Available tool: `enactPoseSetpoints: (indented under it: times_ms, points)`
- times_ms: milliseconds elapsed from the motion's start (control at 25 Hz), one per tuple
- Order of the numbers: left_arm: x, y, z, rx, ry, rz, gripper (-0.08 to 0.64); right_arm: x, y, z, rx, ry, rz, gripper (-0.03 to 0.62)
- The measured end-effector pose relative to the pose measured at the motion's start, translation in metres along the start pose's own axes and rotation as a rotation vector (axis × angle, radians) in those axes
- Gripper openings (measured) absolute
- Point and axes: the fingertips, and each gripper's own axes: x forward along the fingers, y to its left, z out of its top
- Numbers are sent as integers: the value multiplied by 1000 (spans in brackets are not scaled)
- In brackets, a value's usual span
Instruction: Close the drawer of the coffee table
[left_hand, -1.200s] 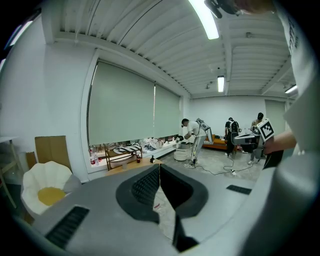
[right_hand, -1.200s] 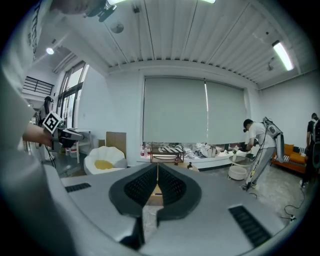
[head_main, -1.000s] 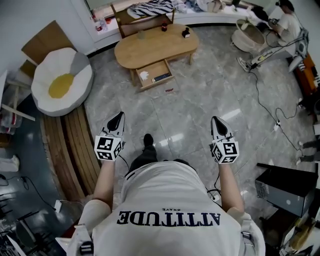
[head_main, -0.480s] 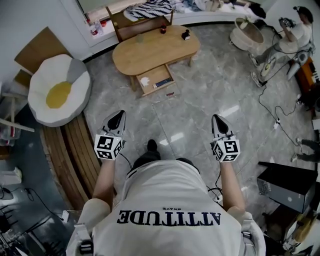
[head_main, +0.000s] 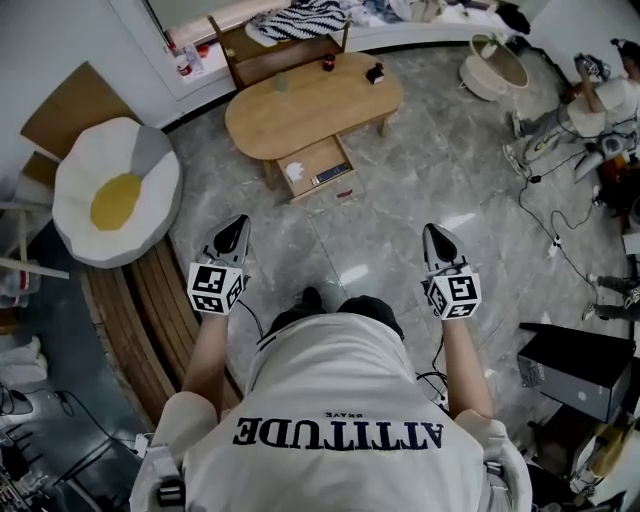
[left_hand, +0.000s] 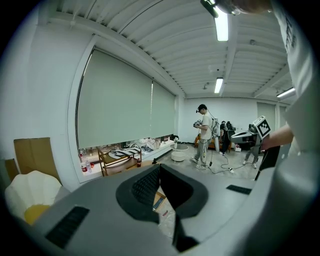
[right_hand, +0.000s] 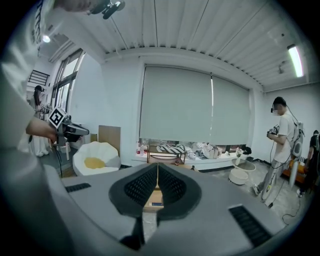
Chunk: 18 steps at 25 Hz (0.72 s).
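Approach step: my left hand-held gripper (head_main: 234, 227) and right hand-held gripper (head_main: 433, 238), both closed on nothing, must next reach the open drawer (head_main: 318, 170) and push.

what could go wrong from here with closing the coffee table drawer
1. A small dark thing lies on the floor just in front of the open drawer; a step there could kick or crush it.
2. A dark flat item lies near the drawer's front edge; a hard push might shift or jam it.
3. The left gripper and right gripper are both shut, so a narrow tip could slip off the drawer front.
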Motion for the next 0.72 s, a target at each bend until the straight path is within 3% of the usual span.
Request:
enactPoseSetpoints:
  times_ms: [720]
  points:
    - [34, 32, -3, -28, 39, 66, 21, 67, -20, 6, 6, 17, 70, 20]
